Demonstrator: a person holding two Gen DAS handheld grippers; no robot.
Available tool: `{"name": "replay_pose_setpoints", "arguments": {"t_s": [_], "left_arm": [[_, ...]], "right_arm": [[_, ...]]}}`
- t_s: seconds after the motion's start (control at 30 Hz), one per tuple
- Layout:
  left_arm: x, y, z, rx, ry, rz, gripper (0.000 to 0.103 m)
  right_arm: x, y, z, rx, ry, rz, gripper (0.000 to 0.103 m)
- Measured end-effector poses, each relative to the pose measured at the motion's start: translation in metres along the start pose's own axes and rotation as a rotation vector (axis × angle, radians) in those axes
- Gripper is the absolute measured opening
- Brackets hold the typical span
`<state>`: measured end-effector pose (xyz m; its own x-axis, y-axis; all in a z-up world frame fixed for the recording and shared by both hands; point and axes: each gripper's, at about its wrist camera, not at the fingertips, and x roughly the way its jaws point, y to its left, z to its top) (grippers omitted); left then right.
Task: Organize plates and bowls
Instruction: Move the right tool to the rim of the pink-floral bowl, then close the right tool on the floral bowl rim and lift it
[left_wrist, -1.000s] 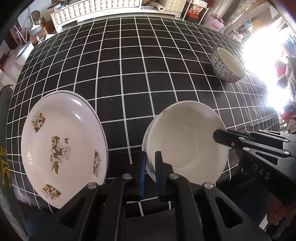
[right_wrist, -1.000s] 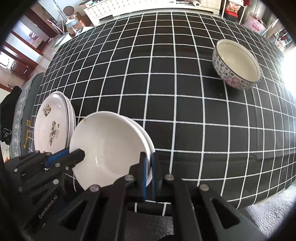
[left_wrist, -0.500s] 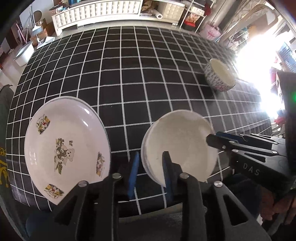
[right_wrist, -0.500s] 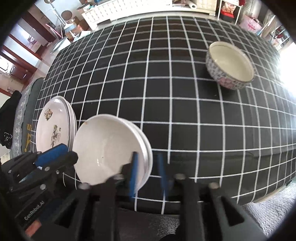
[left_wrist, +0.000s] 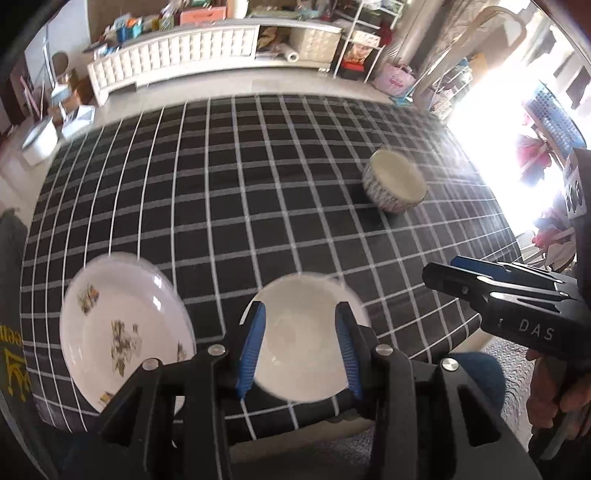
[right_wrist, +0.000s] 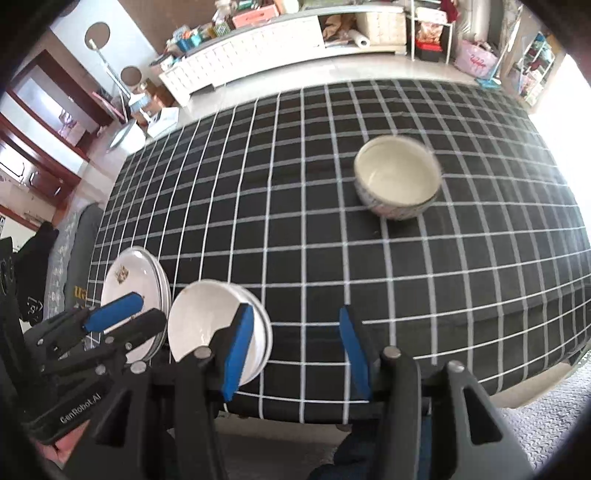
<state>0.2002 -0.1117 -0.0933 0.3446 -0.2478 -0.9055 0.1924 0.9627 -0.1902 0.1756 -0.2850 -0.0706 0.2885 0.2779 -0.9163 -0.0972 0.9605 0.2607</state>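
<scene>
Surface: black tablecloth (left_wrist: 229, 206) with a white grid, covering a table; cluttered white shelving along the far wall.
Plain bowls: white bowl stack (left_wrist: 306, 339) near the table's front edge, mouth up, nothing inside; the right wrist view shows it (right_wrist: 210, 321) as at least two nested bowls.
Printed plates: stacked plates (left_wrist: 125, 336) just left of the bowls, lying flat, face up, small pictures on the top one, no food.
Patterned bowl: patterned bowl (right_wrist: 397, 181) upright, well apart toward the far right, inside bare.
Left gripper: left gripper (left_wrist: 301, 343) above the bowl stack, jaws just been opening, partly apart, pads not pressing on anything.
Right gripper: right gripper (right_wrist: 297, 350) jaws just been opening, about half apart, holding nothing; only tablecloth between them, bowls just left.
</scene>
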Motion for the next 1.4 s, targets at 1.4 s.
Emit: {"name": "replay_pose_setpoints", "arguments": {"t_s": [1.4], "left_arm": [[0.110,-0.101,0.148,0.105,0.063,-0.023,0.027]], "right_arm": [[0.019,-0.128,0.099,0.081,-0.055,-0.018,0.048]]}}
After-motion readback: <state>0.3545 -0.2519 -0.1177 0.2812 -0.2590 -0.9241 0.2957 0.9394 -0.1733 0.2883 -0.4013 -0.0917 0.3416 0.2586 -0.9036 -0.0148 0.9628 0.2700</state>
